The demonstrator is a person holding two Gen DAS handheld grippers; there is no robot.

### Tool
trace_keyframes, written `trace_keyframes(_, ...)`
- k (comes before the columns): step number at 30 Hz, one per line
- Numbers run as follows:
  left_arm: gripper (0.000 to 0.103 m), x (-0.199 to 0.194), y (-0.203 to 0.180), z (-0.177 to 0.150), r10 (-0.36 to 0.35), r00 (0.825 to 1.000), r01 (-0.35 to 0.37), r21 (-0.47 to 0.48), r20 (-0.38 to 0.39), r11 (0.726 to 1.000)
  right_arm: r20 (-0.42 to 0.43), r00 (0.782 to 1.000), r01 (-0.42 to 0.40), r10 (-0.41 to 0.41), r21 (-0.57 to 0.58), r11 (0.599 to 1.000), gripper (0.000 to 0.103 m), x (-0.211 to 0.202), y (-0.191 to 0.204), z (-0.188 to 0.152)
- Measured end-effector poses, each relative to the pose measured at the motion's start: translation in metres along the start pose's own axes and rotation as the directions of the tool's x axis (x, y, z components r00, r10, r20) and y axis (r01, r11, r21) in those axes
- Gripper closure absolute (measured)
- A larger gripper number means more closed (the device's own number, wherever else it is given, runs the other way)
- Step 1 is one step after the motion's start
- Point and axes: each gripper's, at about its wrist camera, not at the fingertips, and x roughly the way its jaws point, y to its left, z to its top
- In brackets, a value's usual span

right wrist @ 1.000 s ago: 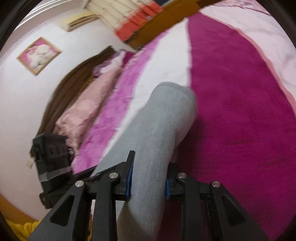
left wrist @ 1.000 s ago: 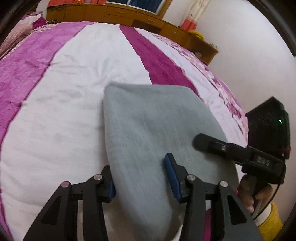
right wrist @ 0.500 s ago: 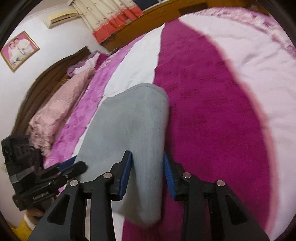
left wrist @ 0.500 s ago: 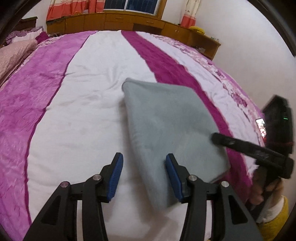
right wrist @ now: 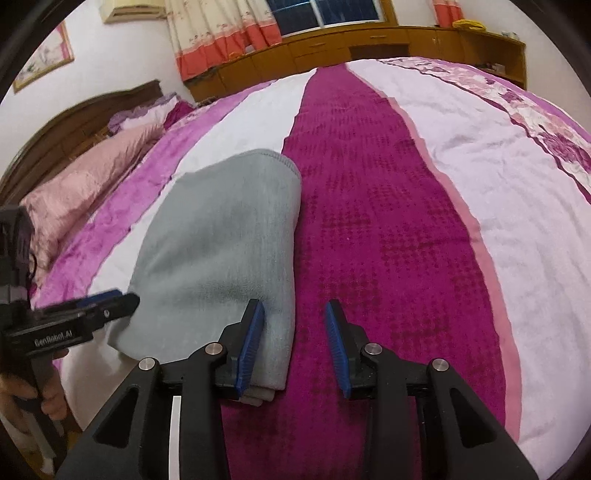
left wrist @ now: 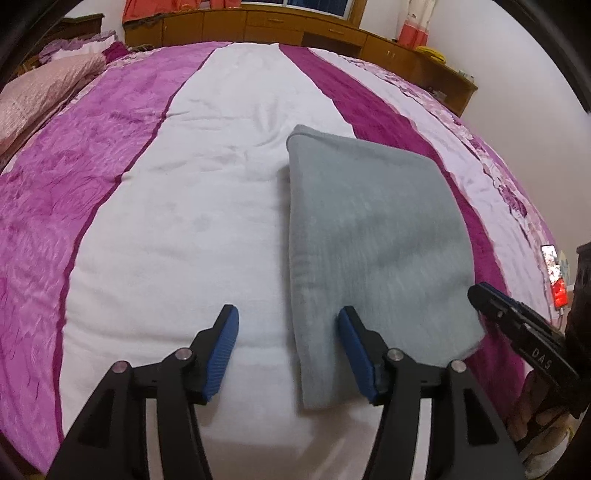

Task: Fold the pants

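Note:
The grey pants (left wrist: pixel 373 240) lie folded into a flat rectangle on the bed, over the white and dark magenta stripes; they also show in the right wrist view (right wrist: pixel 221 266). My left gripper (left wrist: pixel 288 350) is open and empty, its jaws over the pants' near left corner. My right gripper (right wrist: pixel 295 347) is open and empty, just right of the pants' near right edge, over the magenta stripe. Each gripper shows at the edge of the other's view: the right one (left wrist: pixel 524 332), the left one (right wrist: pixel 74 317).
The bed (left wrist: pixel 147 221) has a striped pink, white and magenta cover. A pink pillow (right wrist: pixel 81 184) lies by the wooden headboard. Wooden cabinets (left wrist: pixel 332 33) line the far wall. A lit phone (left wrist: pixel 554 277) lies at the bed's right edge.
Both grippers let go of the grey pants and opened wide. The pants dropped flat on the bed. Both grippers drew back toward the near edge.

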Motion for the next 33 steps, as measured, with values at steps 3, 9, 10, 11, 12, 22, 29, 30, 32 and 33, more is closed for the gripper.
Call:
trace_keyframes(3,0.042,-0.012,0.000,-0.010,-0.001,1.000,0.001,0.006,0.001,1.000,0.006,1.000,-0.017,0.017,0.023,1.000,0.076,-0.017,0.004,-0.007)
trace_keyframes(9,0.021,-0.020,0.000,-0.046,-0.035,0.999,0.035,-0.037,0.012,0.999,-0.003,1.000,0.025,-0.026,-0.058,0.998,0.062,-0.043,0.025,-0.040)
trace_keyframes(10,0.019,-0.019,-0.002,-0.053,-0.029,0.999,0.030,-0.038,0.016,0.999,0.006,0.999,0.043,-0.043,-0.073,0.996,0.052,-0.046,0.028,-0.046)
trace_keyframes(11,0.015,-0.017,-0.004,-0.058,-0.014,1.000,0.015,-0.030,0.024,0.999,0.015,0.998,0.058,-0.056,-0.083,0.995,0.047,-0.047,0.030,-0.051)
trace_keyframes(12,0.014,-0.016,-0.008,-0.062,0.006,0.999,-0.006,-0.011,0.033,1.000,0.026,0.997,0.079,-0.077,-0.094,0.992,0.033,-0.048,0.031,-0.057)
trace_keyframes(22,0.009,0.000,-0.029,-0.081,0.132,0.987,-0.140,0.093,0.090,0.986,-0.031,0.989,0.145,-0.148,-0.070,0.987,0.007,-0.018,0.025,-0.065)
trace_keyframes(29,0.008,0.001,-0.028,-0.080,0.135,0.987,-0.143,0.084,0.091,0.986,-0.029,0.982,0.179,-0.184,-0.126,0.976,0.004,-0.012,0.032,-0.068)
trace_keyframes(30,0.008,0.002,-0.028,-0.079,0.134,0.987,-0.141,0.081,0.089,0.987,-0.029,0.984,0.173,-0.177,-0.120,0.978,0.004,-0.013,0.031,-0.068)
trace_keyframes(32,0.008,0.001,-0.028,-0.079,0.133,0.987,-0.140,0.077,0.085,0.987,-0.029,0.985,0.168,-0.173,-0.117,0.979,0.004,-0.014,0.030,-0.068)
trace_keyframes(33,0.008,0.001,-0.028,-0.078,0.133,0.988,-0.140,0.076,0.083,0.987,-0.029,0.985,0.168,-0.173,-0.118,0.979,0.004,-0.014,0.030,-0.068)
